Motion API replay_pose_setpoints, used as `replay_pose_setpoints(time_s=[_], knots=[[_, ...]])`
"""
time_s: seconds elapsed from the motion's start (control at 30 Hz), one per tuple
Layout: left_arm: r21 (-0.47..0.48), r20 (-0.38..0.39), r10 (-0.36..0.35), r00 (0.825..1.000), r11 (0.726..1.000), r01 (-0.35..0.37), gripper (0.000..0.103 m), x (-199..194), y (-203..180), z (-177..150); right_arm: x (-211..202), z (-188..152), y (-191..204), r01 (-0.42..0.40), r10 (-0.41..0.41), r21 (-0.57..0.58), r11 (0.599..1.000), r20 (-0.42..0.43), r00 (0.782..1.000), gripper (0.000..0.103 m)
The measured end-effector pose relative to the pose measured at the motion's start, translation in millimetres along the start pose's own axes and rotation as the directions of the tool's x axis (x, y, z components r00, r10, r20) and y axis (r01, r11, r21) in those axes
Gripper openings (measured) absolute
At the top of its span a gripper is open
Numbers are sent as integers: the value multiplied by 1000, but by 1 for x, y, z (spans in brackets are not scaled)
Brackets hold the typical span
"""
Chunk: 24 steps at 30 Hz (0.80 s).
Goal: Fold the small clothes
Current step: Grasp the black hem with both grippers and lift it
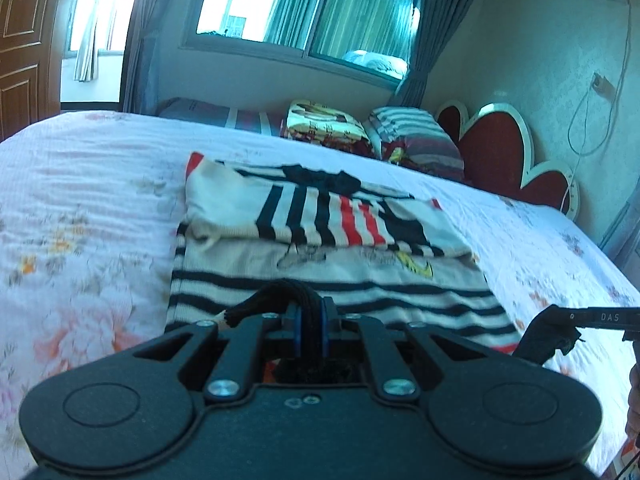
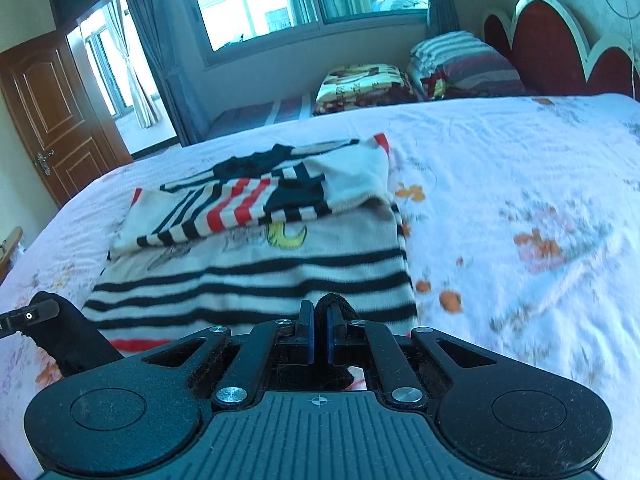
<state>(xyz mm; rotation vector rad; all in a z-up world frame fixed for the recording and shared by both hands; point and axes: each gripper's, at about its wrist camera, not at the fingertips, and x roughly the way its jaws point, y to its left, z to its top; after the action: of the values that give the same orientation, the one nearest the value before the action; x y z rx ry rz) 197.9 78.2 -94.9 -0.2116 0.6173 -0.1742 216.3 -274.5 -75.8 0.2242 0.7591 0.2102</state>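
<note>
A: Gripping, both of them. The left gripper (image 1: 311, 316) has its jaws pinched on a black fold of the striped sweater (image 1: 332, 284) at its near hem; the right gripper (image 2: 318, 326) is clamped on the same dark hem edge.

B: Where does the sweater lie?

A: Flat on the floral bedsheet (image 1: 80, 200), running toward twelve o'clock from each gripper. Its sleeves (image 2: 240, 200), striped black and red, are folded across the upper part.

B: And farther out?

A: In the left wrist view the other tool shows at four o'clock. Pillows (image 1: 416, 140) sit at one o'clock by the red headboard (image 1: 492, 148), with a window (image 1: 304, 4) at twelve and a wooden door (image 2: 52, 116) at ten in the right wrist view.
</note>
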Motion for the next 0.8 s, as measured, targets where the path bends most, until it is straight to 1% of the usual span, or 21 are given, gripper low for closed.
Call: replay_pose_setpoints(time_s=[0.17, 0.33, 0.57, 0.73, 0.8], knots=[[-15, 36, 4, 999, 1000, -3, 7, 23, 2, 24, 22, 34, -1, -5, 6, -10, 1000, 34, 999, 5], [-28, 52, 18, 999, 999, -17, 7, 55, 4, 44, 63, 62, 0, -12, 13, -29, 1000, 40, 999, 5], [-42, 68, 48, 997, 998, -45, 7, 101, 9, 68, 115, 97, -2, -30, 31, -17, 999, 62, 998, 5], [-64, 82, 71, 994, 996, -66, 7, 131, 15, 90, 148, 125, -16, -29, 28, 11, 1000, 67, 997, 4], [-74, 85, 84, 993, 994, -78, 7, 144, 19, 99, 163, 137, -21, -30, 28, 22, 999, 55, 998, 4]])
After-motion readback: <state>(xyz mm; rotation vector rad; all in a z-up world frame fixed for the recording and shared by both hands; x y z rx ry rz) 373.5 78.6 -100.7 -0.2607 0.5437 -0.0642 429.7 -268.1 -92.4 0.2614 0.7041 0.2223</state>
